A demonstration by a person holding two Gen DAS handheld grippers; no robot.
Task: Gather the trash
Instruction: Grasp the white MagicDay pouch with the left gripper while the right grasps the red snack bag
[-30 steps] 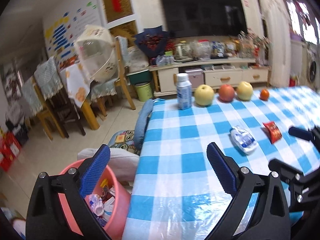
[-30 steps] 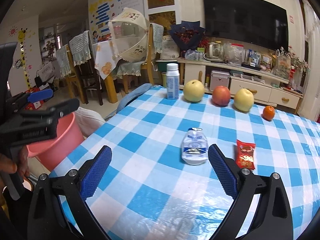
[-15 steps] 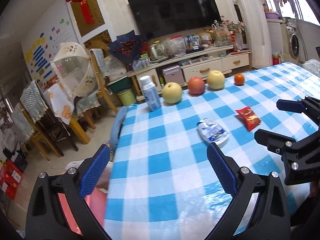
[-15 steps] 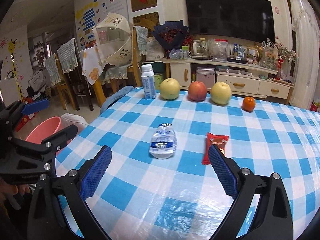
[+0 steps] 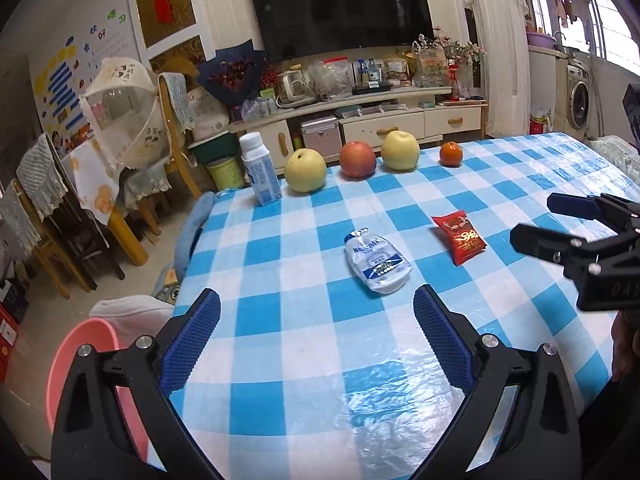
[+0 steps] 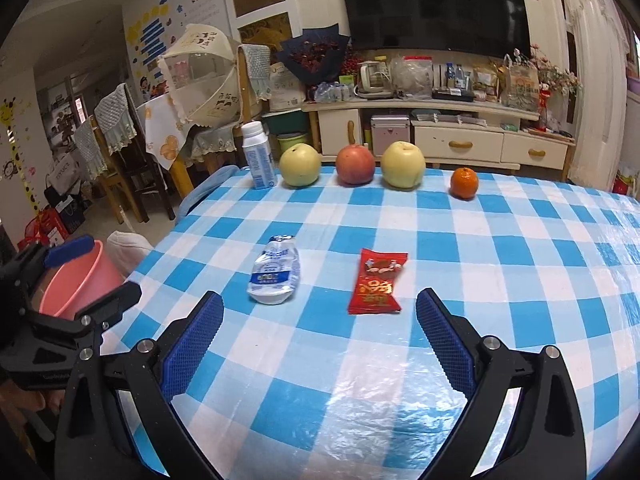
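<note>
Two bits of trash lie flat in the middle of the checked table (image 6: pixel 500 280): a squashed white pouch (image 6: pixel 275 273) and a red snack packet (image 6: pixel 376 282), side by side but not touching. From your right claw (image 6: pixel 320 336), the pouch sits at about 11 o'clock and the packet at about 1 o'clock. The milk bottle (image 6: pixel 259 157), the fruit and the little orange (image 6: pixel 464 183) stand in a row at the far edge — likely not trash. The pink bucket (image 5: pixel 80 354) waits low beside the table, at 8 o'clock from your left claw (image 5: pixel 316 340), handy for dropping things in. Both claws are spread wide and hold nothing — neither touches anything.
</note>
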